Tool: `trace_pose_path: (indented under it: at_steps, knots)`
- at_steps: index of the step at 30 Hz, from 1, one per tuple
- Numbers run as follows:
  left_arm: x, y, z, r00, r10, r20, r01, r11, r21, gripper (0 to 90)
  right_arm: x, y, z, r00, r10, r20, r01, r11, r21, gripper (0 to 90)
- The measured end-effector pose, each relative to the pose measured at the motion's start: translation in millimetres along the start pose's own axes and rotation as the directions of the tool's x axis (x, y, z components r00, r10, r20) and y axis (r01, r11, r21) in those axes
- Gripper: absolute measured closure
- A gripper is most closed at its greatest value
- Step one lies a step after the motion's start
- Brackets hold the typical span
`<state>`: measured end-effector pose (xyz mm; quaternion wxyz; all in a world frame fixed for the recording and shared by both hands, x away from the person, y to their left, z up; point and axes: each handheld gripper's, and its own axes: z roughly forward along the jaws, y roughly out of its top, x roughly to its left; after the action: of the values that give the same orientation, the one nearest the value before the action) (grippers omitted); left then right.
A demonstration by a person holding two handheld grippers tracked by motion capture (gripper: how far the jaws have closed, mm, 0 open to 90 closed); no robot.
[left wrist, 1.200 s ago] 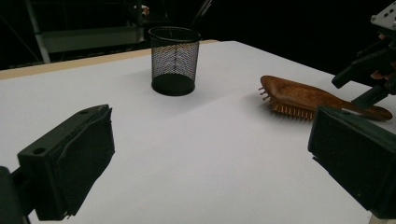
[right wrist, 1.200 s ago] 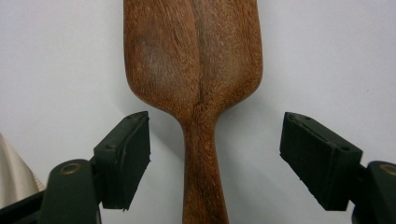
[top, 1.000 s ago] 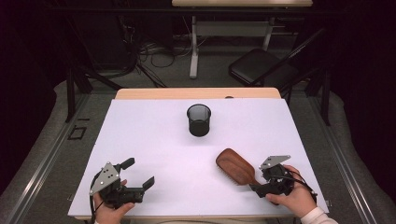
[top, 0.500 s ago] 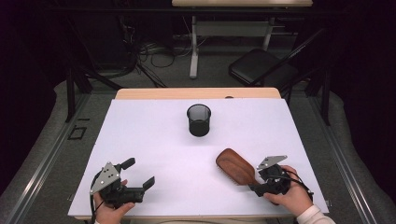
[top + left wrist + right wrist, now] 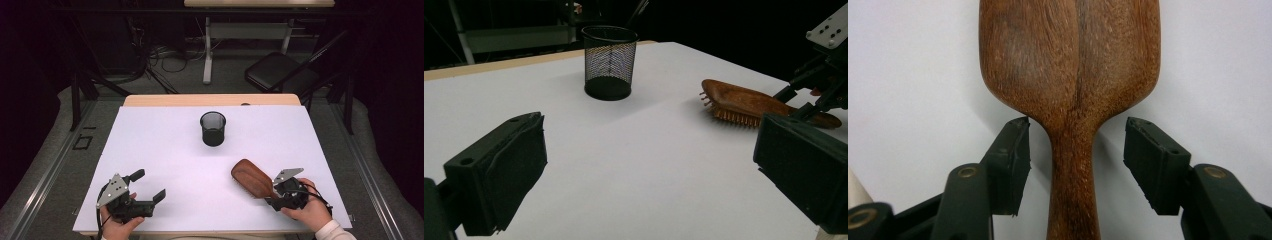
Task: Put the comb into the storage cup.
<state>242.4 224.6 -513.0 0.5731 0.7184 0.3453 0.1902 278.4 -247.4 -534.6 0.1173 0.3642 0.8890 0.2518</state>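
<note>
While the table looks much as it did a second ago, the right gripper (image 5: pixel 271 196) has edged closer to the wooden hairbrush (image 5: pixel 252 178). The right gripper view shows its jaws apart, straddling the handle without touching; the left gripper view shows the bristles facing down. The left gripper (image 5: pixel 148 185) rests wide open, holding nothing, well apart from the mesh cup (image 5: pixel 213 128).

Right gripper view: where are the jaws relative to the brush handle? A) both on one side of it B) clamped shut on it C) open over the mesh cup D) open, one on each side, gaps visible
D: the right gripper is open, one jaw on each side of the wooden hairbrush handle, with white table showing in the gap between each jaw and the wood.
</note>
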Motion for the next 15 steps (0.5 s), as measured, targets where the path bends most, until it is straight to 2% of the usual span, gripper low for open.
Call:
trace_pose_path:
  at_steps: [15]
  knots:
    - [0.2, -0.1, 0.3, 1.0, 0.002, 0.0, -0.002, 1.0, 0.002, 0.8, 0.5, -0.6, 5.6, 1.0, -0.009, 0.002, 0.009, 1.0, -0.012, 49.4]
